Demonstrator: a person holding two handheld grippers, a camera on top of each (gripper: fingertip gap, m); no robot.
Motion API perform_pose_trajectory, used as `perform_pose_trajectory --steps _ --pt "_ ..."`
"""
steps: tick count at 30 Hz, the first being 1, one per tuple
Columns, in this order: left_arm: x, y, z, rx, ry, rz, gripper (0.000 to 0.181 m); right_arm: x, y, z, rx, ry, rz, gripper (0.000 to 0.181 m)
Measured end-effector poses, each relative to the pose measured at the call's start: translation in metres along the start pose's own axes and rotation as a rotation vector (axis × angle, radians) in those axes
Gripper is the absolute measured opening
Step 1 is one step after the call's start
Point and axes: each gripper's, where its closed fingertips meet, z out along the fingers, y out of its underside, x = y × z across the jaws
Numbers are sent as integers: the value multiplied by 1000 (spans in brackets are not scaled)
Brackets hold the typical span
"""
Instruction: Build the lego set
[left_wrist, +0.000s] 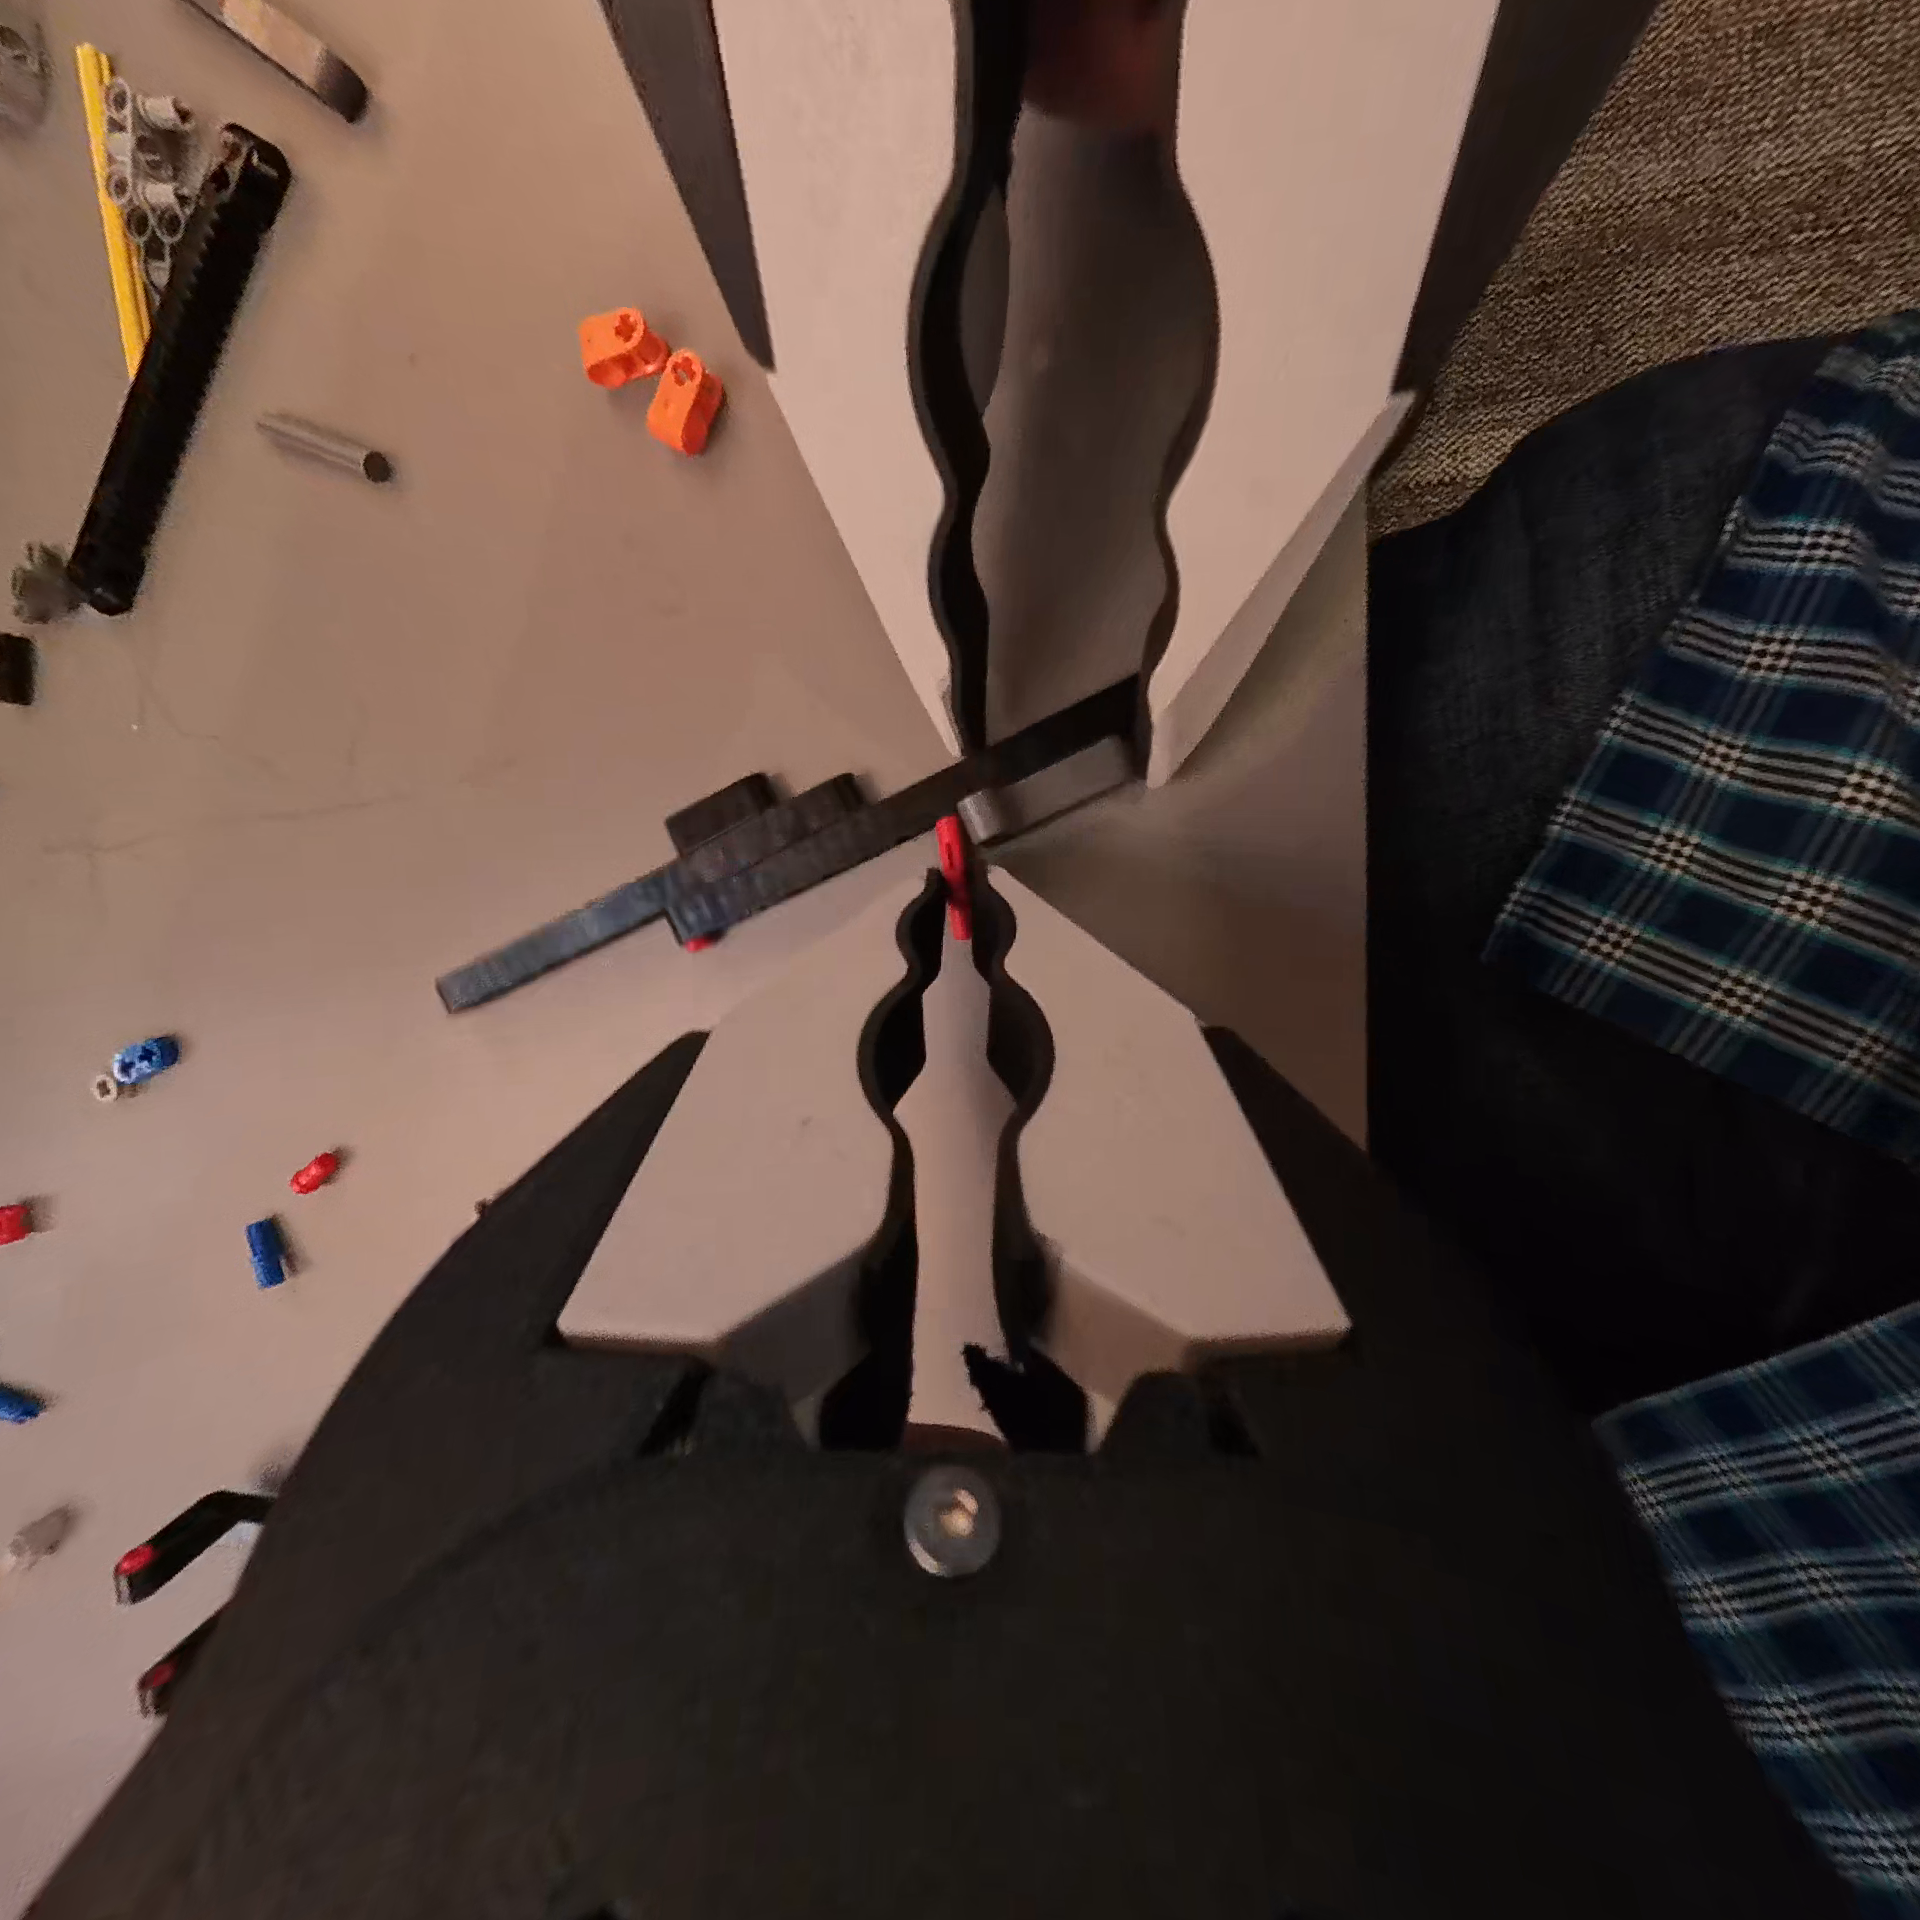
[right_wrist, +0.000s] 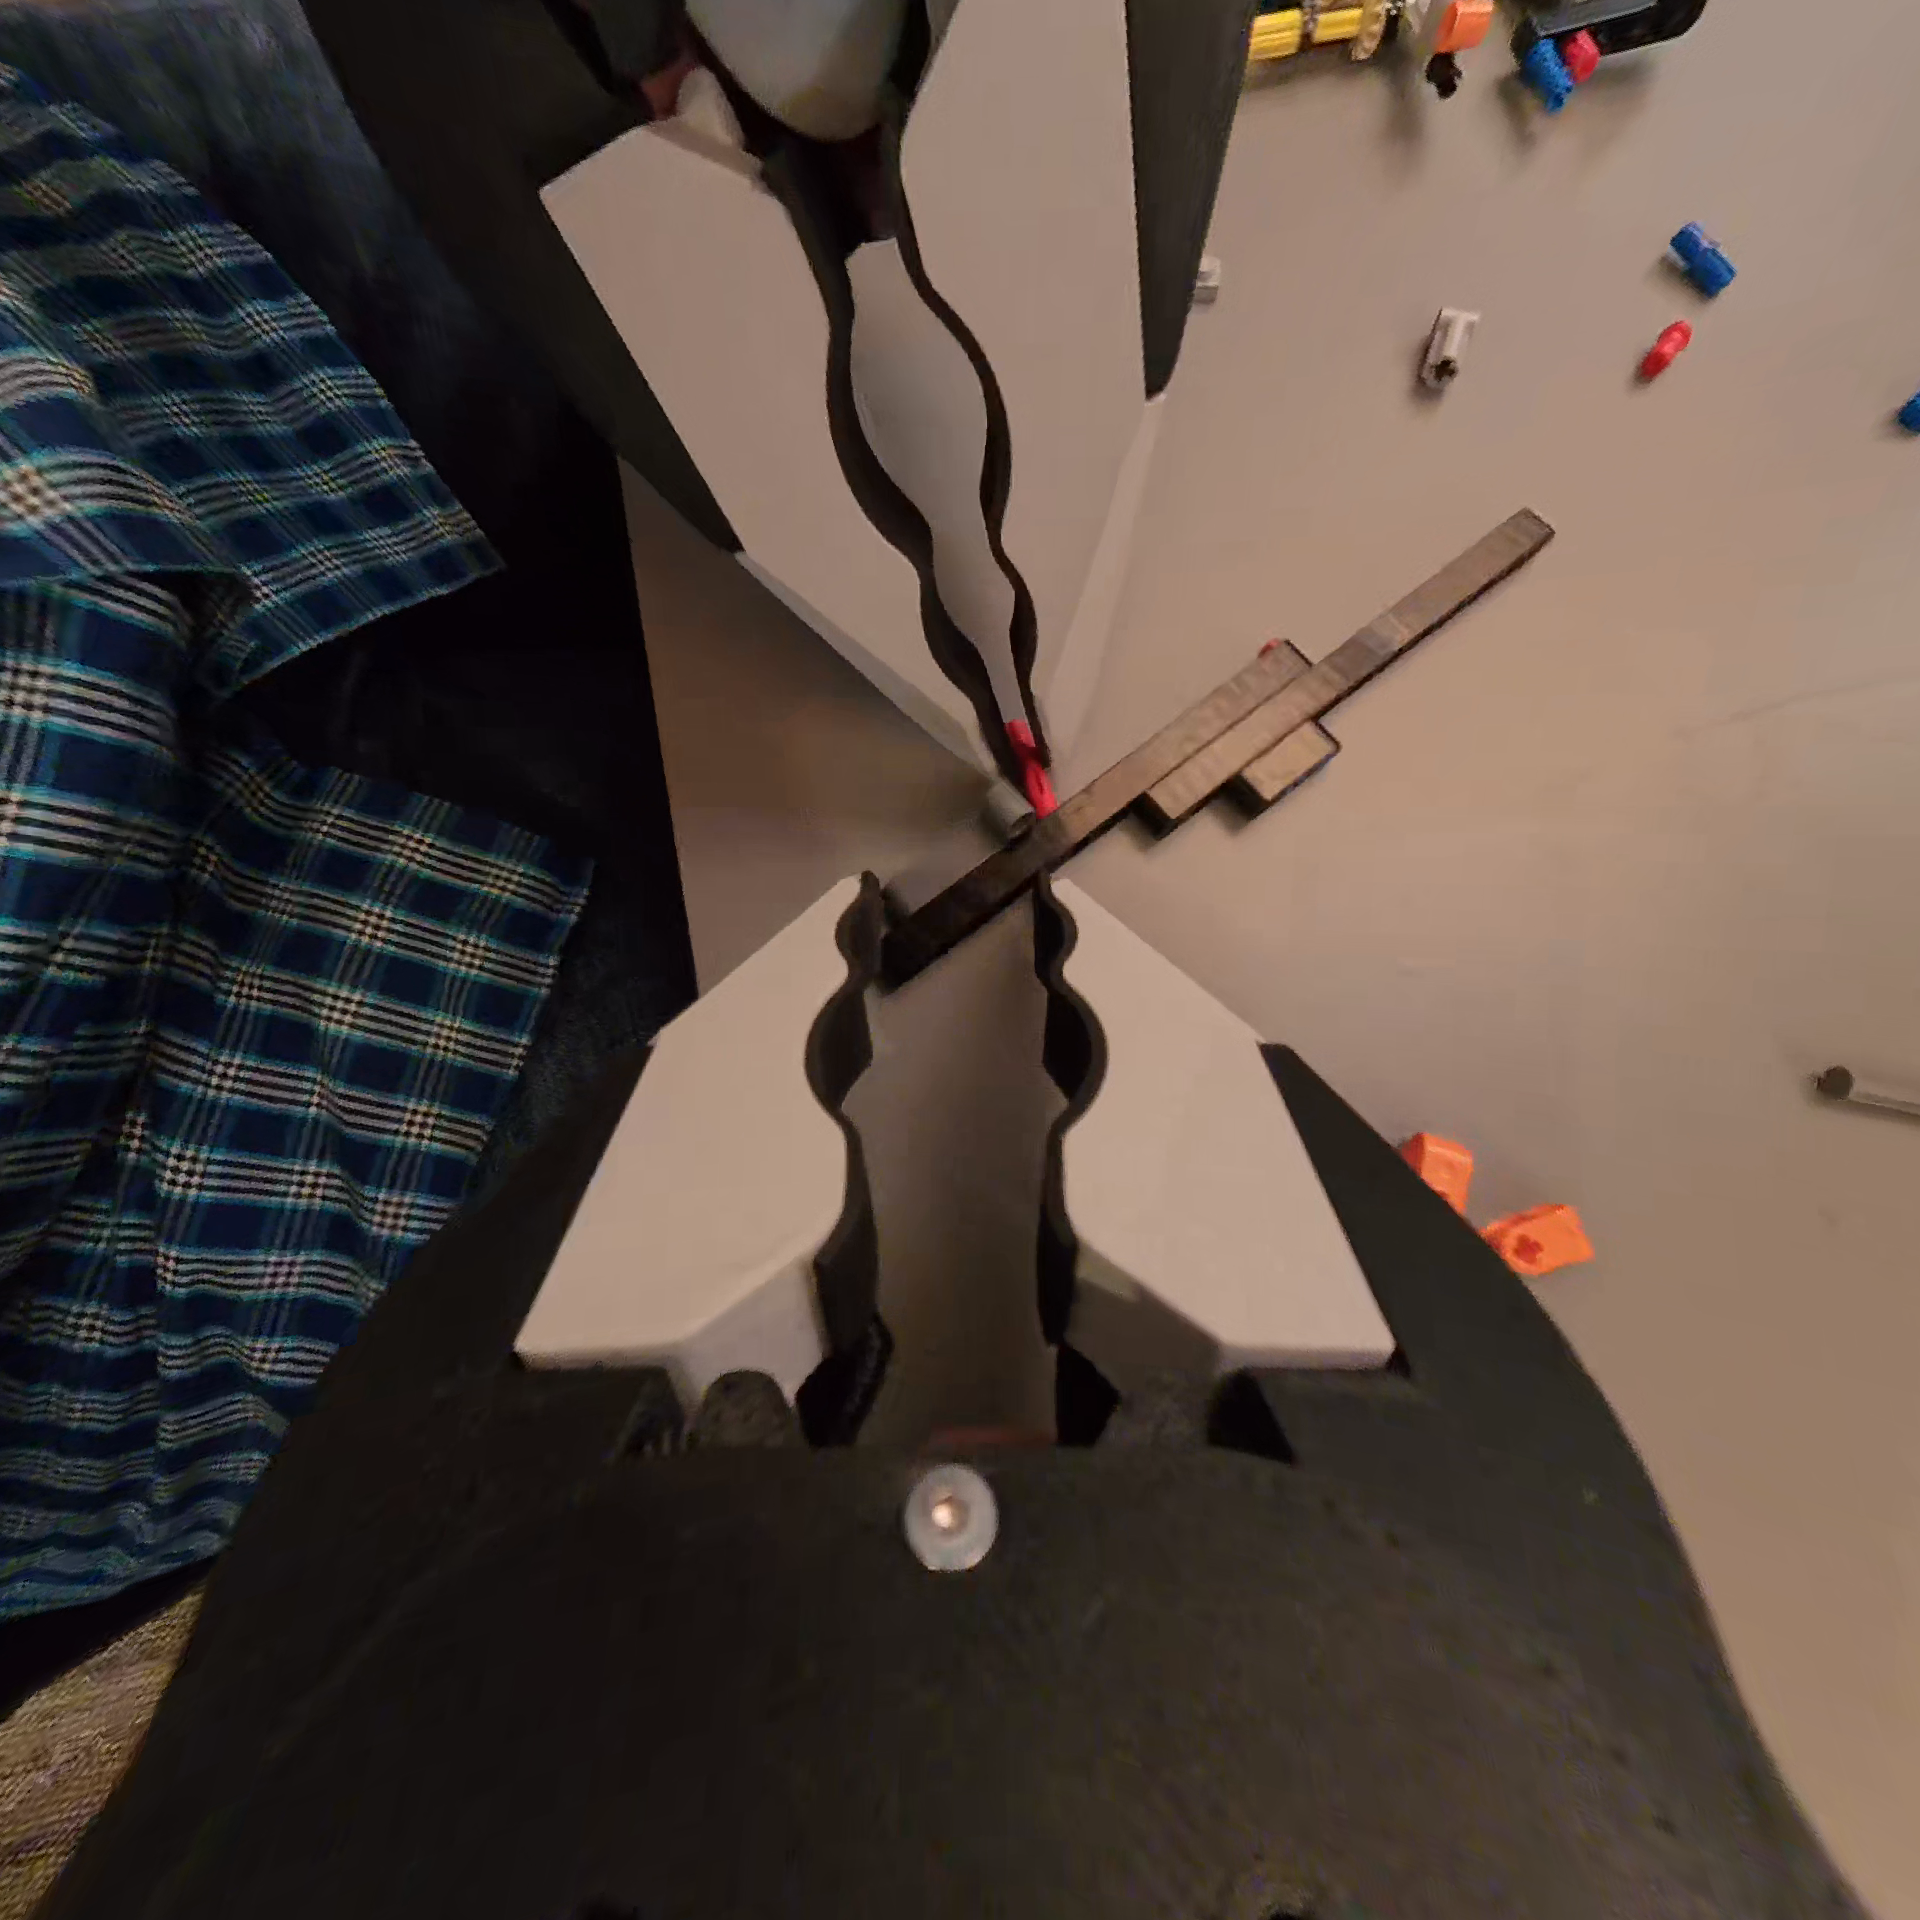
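My left gripper (left_wrist: 958, 896) is shut on a small red pin (left_wrist: 951, 868) and holds its tip against the black beam assembly (left_wrist: 748, 883), several stacked black beams held above the table. My right gripper (right_wrist: 961, 920) is shut on one end of that assembly (right_wrist: 1299, 707). In the left wrist view the right gripper (left_wrist: 1049, 753) comes in from the top, facing mine. In the right wrist view the left gripper (right_wrist: 1023, 753) comes in from the top with the red pin (right_wrist: 1031, 777) touching the beam near my fingertips.
Loose parts lie on the grey table (left_wrist: 468, 675): two orange connectors (left_wrist: 649, 374), a black toothed rack (left_wrist: 177, 364) beside a yellow beam (left_wrist: 109, 208), a grey axle (left_wrist: 322, 447), blue (left_wrist: 270, 1247) and red pins (left_wrist: 315, 1171). A person's plaid clothing (left_wrist: 1766, 727) lies past the table edge. Left and right tips are no more than a few centimetres apart.
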Motion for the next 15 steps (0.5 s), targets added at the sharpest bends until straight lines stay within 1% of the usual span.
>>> perform_pose_trajectory --steps 2,4,8,12,15 --pt "0 1 0 0 -4 0 2 -1 0 1 -4 -2 -3 27" --pt "1 1 -1 19 19 -43 3 -1 -1 1 1 -12 9 27" --pt "4 4 -4 50 40 -90 14 1 -3 -1 19 -19 30 28" --pt "5 10 -7 57 36 -122 11 1 -4 -2 28 -26 39 27" --pt "6 9 -6 73 39 -144 10 1 -3 -1 17 -31 41 26"
